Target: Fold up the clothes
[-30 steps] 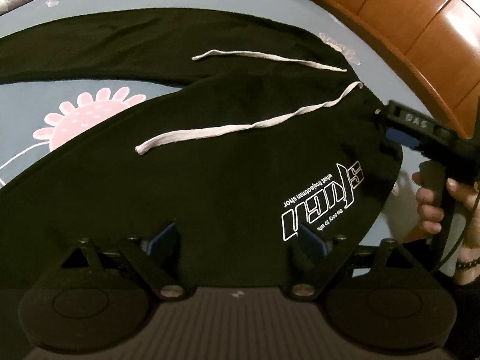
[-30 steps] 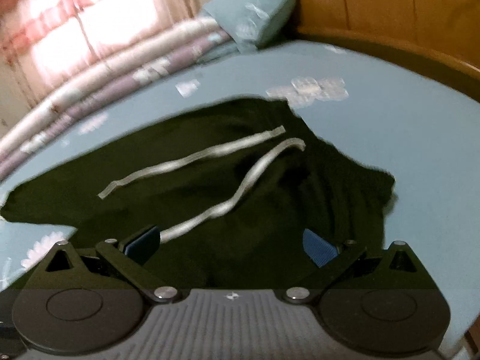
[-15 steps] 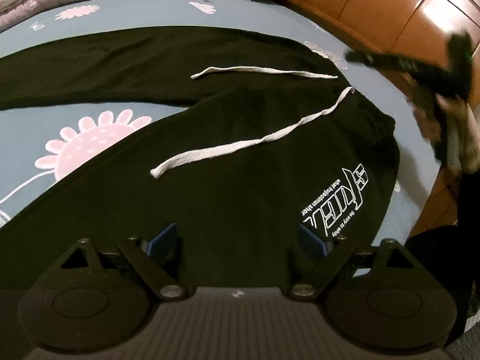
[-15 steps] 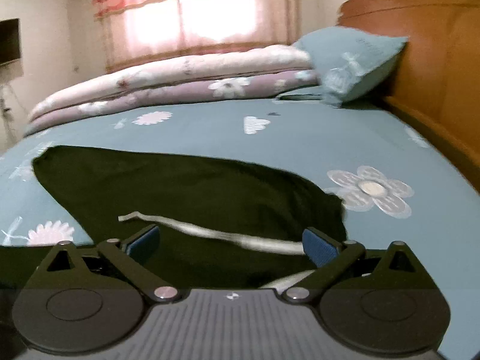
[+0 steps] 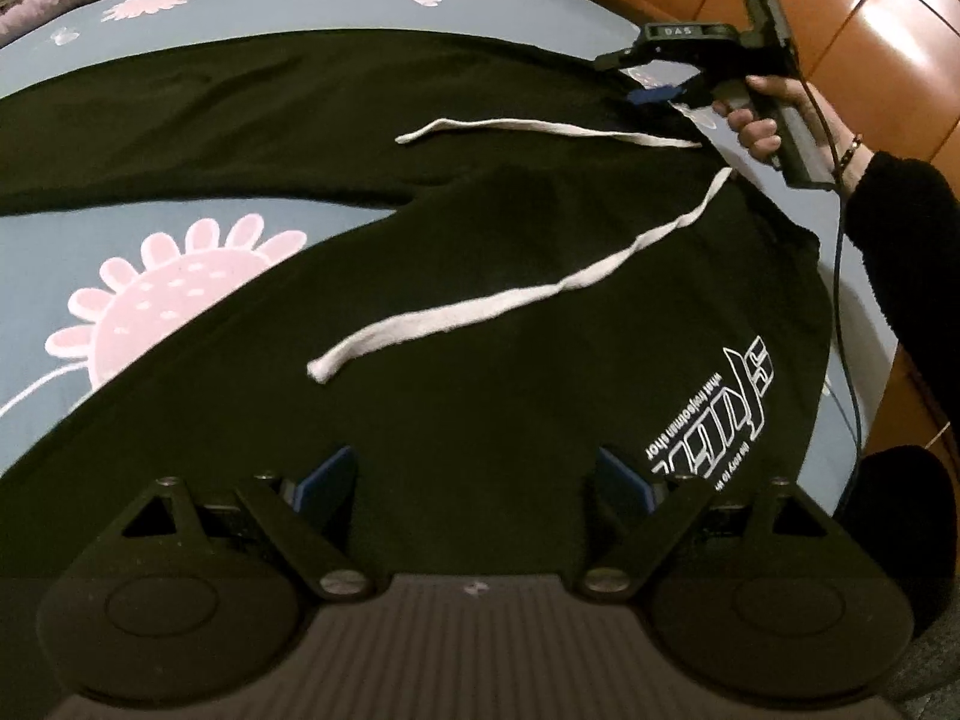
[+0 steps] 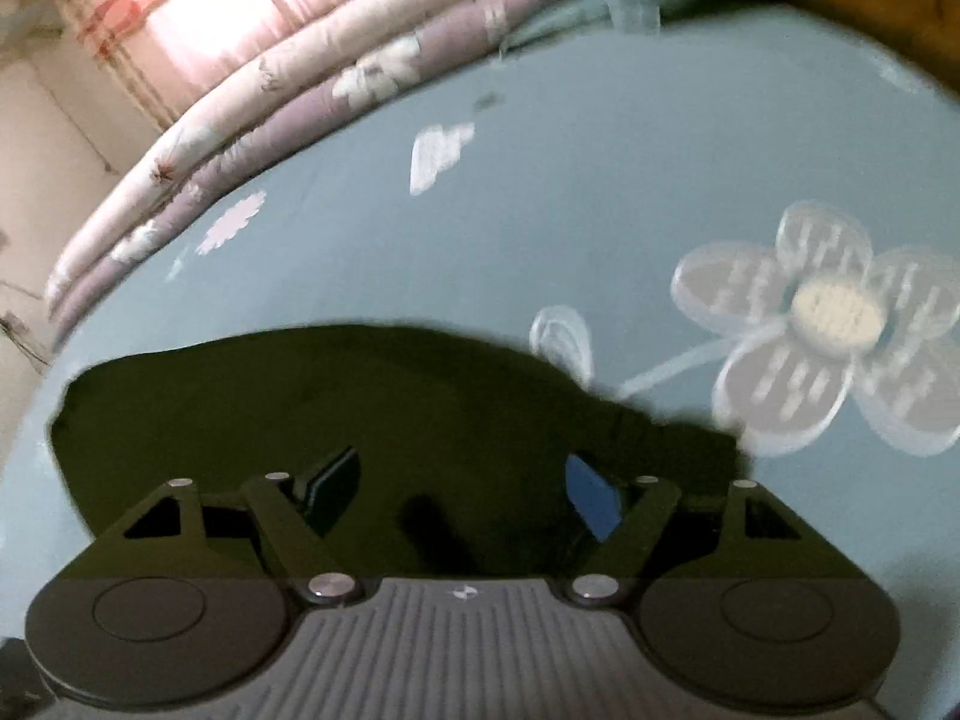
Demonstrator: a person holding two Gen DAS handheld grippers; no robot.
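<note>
The jaws of the left gripper (image 5: pixel 474 480) are held wide apart and nothing is gripped between them; the black trousers (image 5: pixel 480 312) are spread just ahead of them and pass under the gap. The jaws of the right gripper (image 6: pixel 465 489) are also wide apart, with only black cloth seen in the gap and nothing clamped. In the left wrist view this right gripper (image 5: pixel 645 81) is seen far ahead and to the right of the left jaws, at the waist corner of the trousers, carried by a hand (image 5: pixel 759 120) in a dark sleeve (image 5: pixel 900 240).

White writing (image 5: pixel 714 414) is printed on the trousers just ahead of the right finger of the left gripper. A large outlined word is there, but it cannot be read with certainty, and the smaller lines beside it are too small to read. On the body of the right gripper the letters "DAS" (image 5: pixel 672 31) are seen.

One pair of trousers is counted, with two legs spread apart to the left. Two white cords (image 5: pixel 510 306) lie on the cloth ahead of the left jaws, one near and one farther (image 5: pixel 540 129). The trousers rest on a blue bedsheet (image 5: pixel 150 228) with one large pink flower (image 5: pixel 162 294) to the left of the jaws. In the right wrist view one pale flower (image 6: pixel 828 324) is printed ahead and to the right, and a rolled quilt (image 6: pixel 270 96) lies far ahead to the left.
</note>
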